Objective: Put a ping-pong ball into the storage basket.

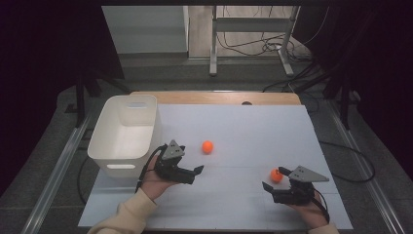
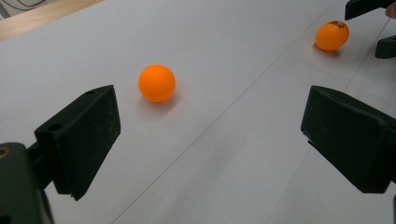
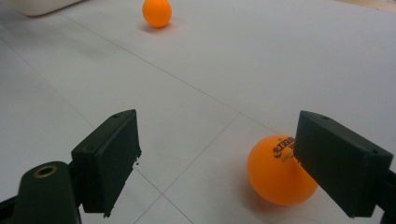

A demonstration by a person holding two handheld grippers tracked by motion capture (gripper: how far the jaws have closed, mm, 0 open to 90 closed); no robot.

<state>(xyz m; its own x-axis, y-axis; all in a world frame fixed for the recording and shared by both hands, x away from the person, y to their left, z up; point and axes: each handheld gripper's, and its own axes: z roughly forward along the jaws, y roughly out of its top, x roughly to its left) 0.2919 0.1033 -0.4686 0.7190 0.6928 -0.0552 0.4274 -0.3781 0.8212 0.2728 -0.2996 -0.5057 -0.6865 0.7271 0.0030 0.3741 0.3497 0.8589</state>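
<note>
Nearest the person, the right gripper (image 1: 275, 178) stands wide apart around a printed orange ball (image 3: 279, 170), its far jaw hiding the ball's edge. Farther left, the left gripper (image 1: 198, 169) gapes wide, empty. Beyond lie a second ball (image 1: 207, 146) and a white bin (image 1: 127, 132).

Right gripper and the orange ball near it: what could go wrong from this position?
1. The printed ball sits off-centre, close against one of the open right gripper's fingers. Closing now may push it away rather than grip it.
2. It rests on a smooth white table, so a nudged ball could roll off.
3. The other ball lies outside the open left gripper; a reach may knock it.
</note>
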